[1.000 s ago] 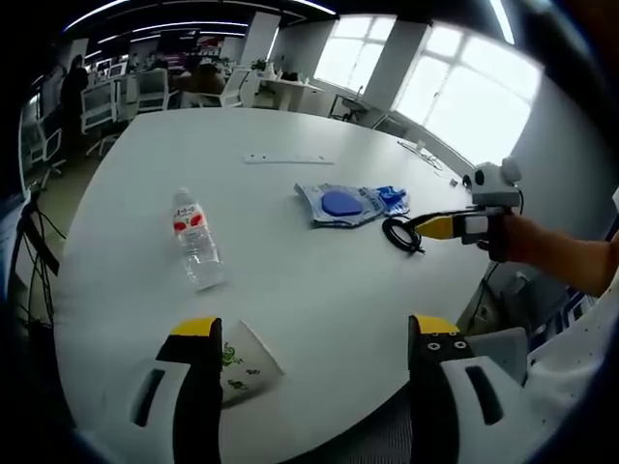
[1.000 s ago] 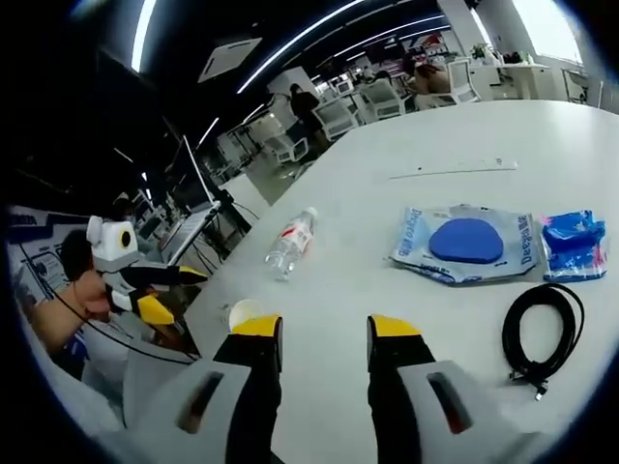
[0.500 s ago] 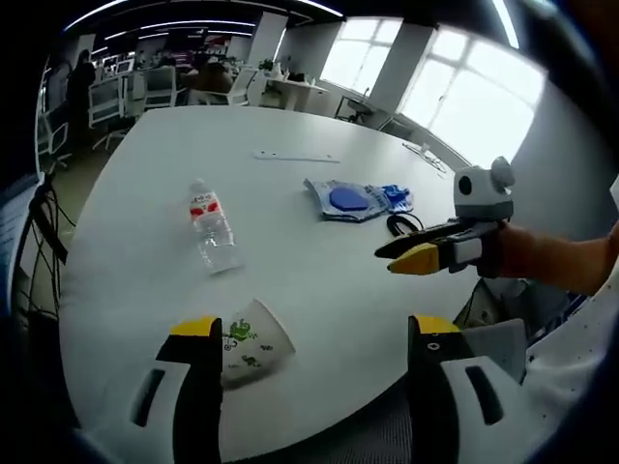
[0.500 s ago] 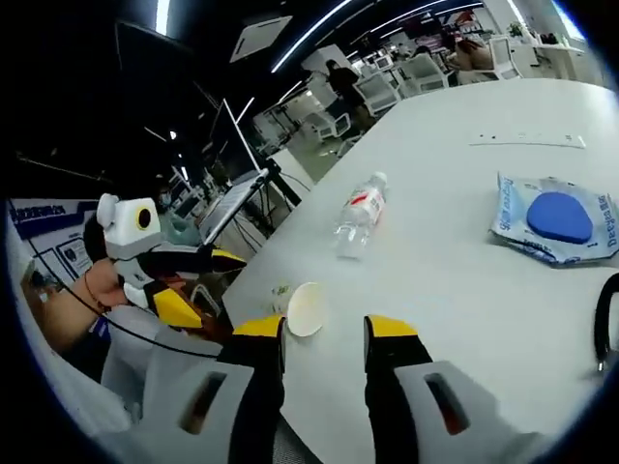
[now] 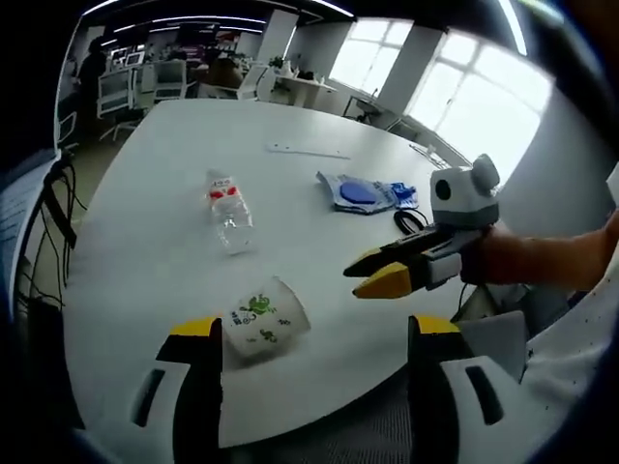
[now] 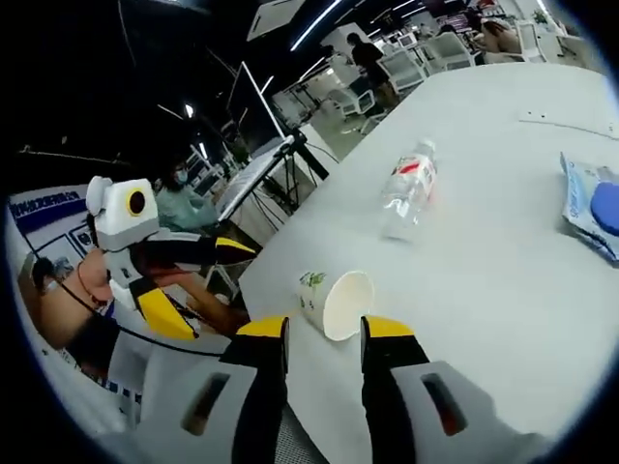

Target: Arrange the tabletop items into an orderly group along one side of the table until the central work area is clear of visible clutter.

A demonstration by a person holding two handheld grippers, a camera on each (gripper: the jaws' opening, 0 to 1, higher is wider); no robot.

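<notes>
A paper cup [image 5: 266,319] with green print lies on its side near the table's front edge, just ahead of my left gripper [image 5: 314,333], which is open wide and holds nothing. My right gripper [image 5: 372,280] reaches in from the right, its jaws slightly apart, close to the cup. From the right gripper view, the cup's mouth [image 6: 340,304] faces my right gripper [image 6: 324,331], open and just short of it. A clear water bottle [image 5: 230,213] [image 6: 408,188] lies further in. A blue pouch [image 5: 360,193] [image 6: 592,203], a small blue packet [image 5: 401,193] and a black cable [image 5: 408,220] lie beyond.
A thin white strip [image 5: 309,151] [image 6: 571,124] lies across the far part of the white table [image 5: 145,251]. The left gripper [image 6: 221,290] and a person's hand sit off the table's edge. Office chairs and desks stand behind.
My right gripper has swung away from the cable and come close to the cup. The left view has drawn back, so the cup now lies fully ahead of its jaws.
</notes>
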